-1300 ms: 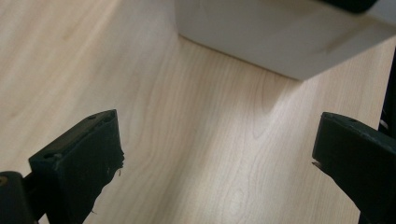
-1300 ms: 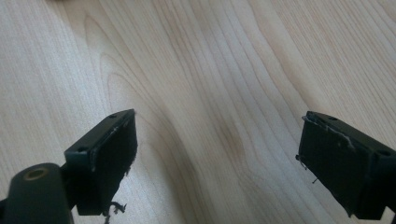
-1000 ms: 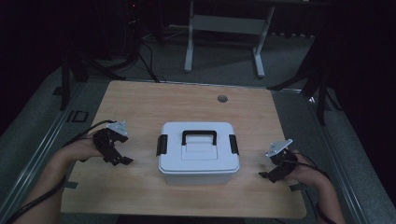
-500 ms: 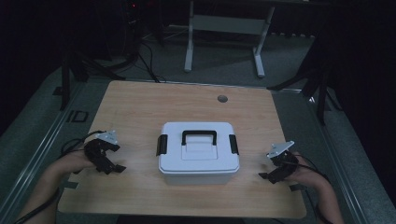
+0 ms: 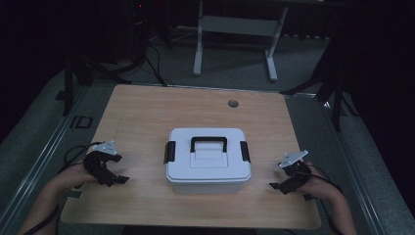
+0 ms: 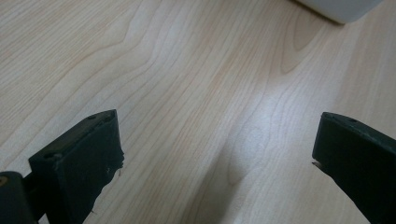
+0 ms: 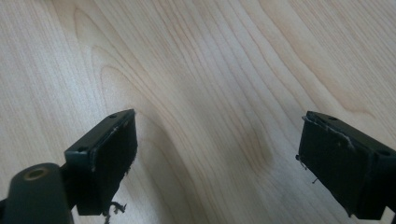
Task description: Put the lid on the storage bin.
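On the near half of the bench (image 5: 147,112), midway between its two sides, stands the white storage box (image 5: 208,159), lid on, black carry handle (image 5: 209,142) lying flat across the top and a black latch (image 5: 169,151) on each short end. Both latches look folded down against the box, though the high view is too dim and small to be sure they are locked.

Left of the box, well apart from it, the left claw (image 5: 117,172) hovers low over the wood with its jaws spread wide and nothing between them; the left gripper view confirms this, showing bare grain between the two pads. Right of the box, about as far off, the right claw (image 5: 280,186) sits the same way, jaws apart and empty, as the right gripper view (image 7: 219,154) also shows.

Judging from this, the work on the box has not started: no latch is touched, the handle is untouched, the lid is shut. Everything is left to do: closing in on the box, then freeing the latches or lifting it.

What the box contains is hidden by the lid. Its far side and the latch hinges cannot be made out. The left gripper view catches just a white corner (image 6: 343,9) of the box at the top edge.
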Demonstrator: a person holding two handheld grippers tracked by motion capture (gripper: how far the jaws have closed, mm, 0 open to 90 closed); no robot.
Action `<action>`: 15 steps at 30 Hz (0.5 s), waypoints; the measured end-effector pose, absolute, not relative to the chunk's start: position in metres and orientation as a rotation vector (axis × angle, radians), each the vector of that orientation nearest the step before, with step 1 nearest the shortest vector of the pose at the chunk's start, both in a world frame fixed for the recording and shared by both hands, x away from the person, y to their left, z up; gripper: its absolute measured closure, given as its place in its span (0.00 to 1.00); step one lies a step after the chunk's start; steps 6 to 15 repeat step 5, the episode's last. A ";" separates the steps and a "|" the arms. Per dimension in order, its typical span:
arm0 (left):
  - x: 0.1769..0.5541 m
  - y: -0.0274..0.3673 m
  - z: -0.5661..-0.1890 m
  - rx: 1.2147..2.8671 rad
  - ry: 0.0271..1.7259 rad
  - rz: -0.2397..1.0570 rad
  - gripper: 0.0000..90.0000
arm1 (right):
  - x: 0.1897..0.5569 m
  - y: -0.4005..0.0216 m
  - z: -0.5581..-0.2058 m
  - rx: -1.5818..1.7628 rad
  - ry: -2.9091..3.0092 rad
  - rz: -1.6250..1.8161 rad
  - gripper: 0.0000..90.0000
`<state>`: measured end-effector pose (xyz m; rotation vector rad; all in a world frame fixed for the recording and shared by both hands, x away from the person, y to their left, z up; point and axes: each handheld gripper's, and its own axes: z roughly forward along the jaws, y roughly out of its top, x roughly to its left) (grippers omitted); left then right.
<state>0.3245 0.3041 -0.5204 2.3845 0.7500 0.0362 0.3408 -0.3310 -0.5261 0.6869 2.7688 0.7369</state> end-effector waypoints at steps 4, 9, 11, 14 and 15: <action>0.326 0.301 -0.522 2.383 0.743 0.028 0.01 | 0.341 -0.329 -0.526 0.690 2.763 0.744 0.13; 0.326 0.300 -0.521 2.386 0.740 0.028 0.01 | 0.342 -0.329 -0.526 0.688 2.765 0.745 0.13; 0.326 0.300 -0.521 2.386 0.740 0.028 0.01 | 0.342 -0.329 -0.526 0.688 2.765 0.745 0.13; 0.326 0.300 -0.521 2.386 0.740 0.028 0.01 | 0.342 -0.329 -0.526 0.688 2.765 0.745 0.13; 0.326 0.300 -0.521 2.386 0.740 0.028 0.01 | 0.342 -0.329 -0.526 0.688 2.765 0.745 0.13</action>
